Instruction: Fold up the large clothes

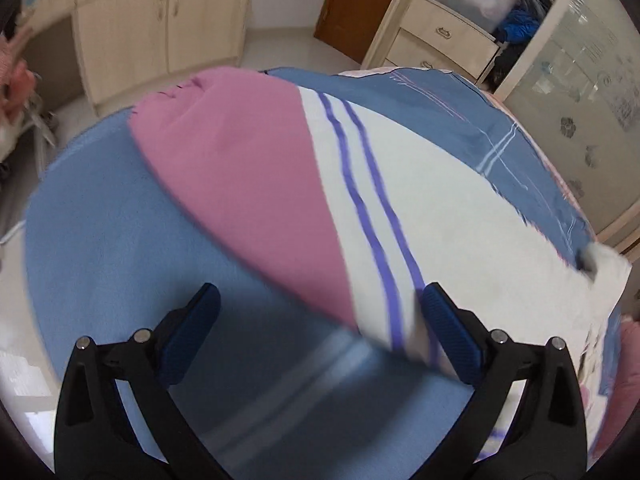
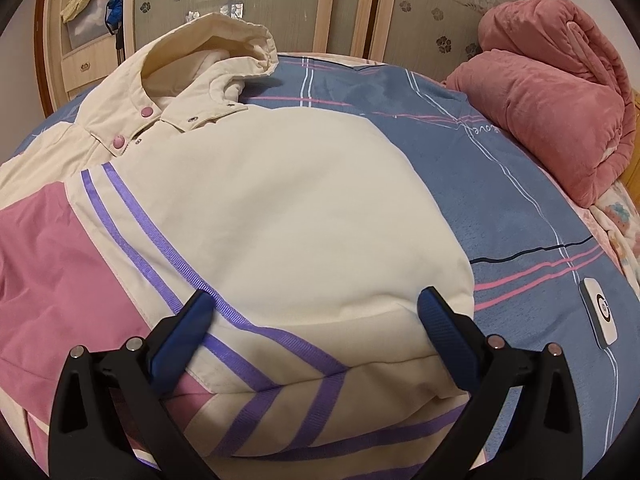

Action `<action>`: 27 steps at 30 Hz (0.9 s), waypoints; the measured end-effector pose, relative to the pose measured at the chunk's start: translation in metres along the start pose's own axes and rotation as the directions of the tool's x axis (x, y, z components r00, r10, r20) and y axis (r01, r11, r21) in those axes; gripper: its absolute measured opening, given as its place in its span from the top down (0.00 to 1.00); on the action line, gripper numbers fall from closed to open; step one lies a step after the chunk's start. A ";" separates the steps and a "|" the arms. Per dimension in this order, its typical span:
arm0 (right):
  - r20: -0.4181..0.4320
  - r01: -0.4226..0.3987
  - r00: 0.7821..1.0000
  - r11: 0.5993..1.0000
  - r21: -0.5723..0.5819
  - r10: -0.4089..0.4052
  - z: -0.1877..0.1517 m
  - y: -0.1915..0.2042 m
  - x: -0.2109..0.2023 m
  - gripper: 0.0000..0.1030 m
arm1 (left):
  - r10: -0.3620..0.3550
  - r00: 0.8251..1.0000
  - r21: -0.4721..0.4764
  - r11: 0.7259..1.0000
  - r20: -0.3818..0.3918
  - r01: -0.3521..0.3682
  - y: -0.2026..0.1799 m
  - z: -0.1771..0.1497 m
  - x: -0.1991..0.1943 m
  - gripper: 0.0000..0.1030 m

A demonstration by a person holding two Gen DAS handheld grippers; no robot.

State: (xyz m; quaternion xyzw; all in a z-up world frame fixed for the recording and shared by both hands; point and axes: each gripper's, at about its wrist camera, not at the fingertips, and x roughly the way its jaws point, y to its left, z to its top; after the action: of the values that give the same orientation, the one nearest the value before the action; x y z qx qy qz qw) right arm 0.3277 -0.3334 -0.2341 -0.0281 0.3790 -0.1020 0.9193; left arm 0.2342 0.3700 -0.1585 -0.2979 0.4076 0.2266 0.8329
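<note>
Two close wrist views, both over the jacket (image 2: 280, 208).

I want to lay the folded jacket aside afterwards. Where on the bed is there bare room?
Free: the blue sheet between the jacket and the rolled pink quilt, short of the small white device. Also the plain blue patch left of the jacket's pink panel. Crowded: the middle, under the jacket, and the quilt's corner.

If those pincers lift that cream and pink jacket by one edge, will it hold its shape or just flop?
The jacket would probably flop: it lies in soft rounded folds and its hood slumps. It looks puffy, so likely bulky but light. The smooth shell may slip between the jaws of the right gripper, which stand open.
</note>
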 end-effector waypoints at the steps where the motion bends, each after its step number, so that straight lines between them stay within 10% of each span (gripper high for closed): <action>1: 0.001 0.002 1.000 1.000 -0.002 -0.002 0.000 0.000 0.000 0.01 | -0.027 1.000 -0.017 0.999 -0.002 0.027 0.005 0.009 0.008 0.02; 7: 0.008 -0.021 1.000 1.000 0.015 0.020 0.000 -0.003 0.000 0.01 | -0.064 0.998 -0.076 0.995 0.003 0.064 0.019 0.058 0.051 0.02; 9: 0.007 -0.015 1.000 1.000 0.009 0.015 0.000 -0.002 0.000 0.01 | -0.097 0.994 -0.110 0.989 0.042 0.101 0.028 0.067 0.044 0.47; 10: 0.007 -0.015 1.000 1.000 0.009 0.015 0.000 -0.002 0.000 0.01 | -0.153 0.988 -0.107 0.982 0.032 0.156 0.026 0.072 0.041 0.88; 16: 0.005 -0.012 1.000 1.000 0.007 0.012 0.000 -0.001 0.001 0.01 | -0.360 0.919 0.124 0.931 0.162 0.343 -0.061 0.055 -0.049 0.90; 21: 0.003 -0.012 1.000 1.000 0.006 0.012 0.000 -0.001 0.001 0.01 | -0.567 0.823 0.437 0.742 0.007 0.508 -0.203 -0.009 -0.119 0.84; 27: -0.001 -0.030 1.000 0.999 0.019 0.030 0.002 -0.003 0.001 0.01 | -0.630 0.707 0.617 0.427 -0.321 0.661 -0.336 -0.129 -0.141 0.38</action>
State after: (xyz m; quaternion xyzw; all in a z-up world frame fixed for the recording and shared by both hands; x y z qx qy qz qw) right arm 0.3288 -0.3370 -0.2330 -0.0135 0.3791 -0.0920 0.9207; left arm 0.2928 0.0218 -0.0026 -0.1002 0.3322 -0.2857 0.8933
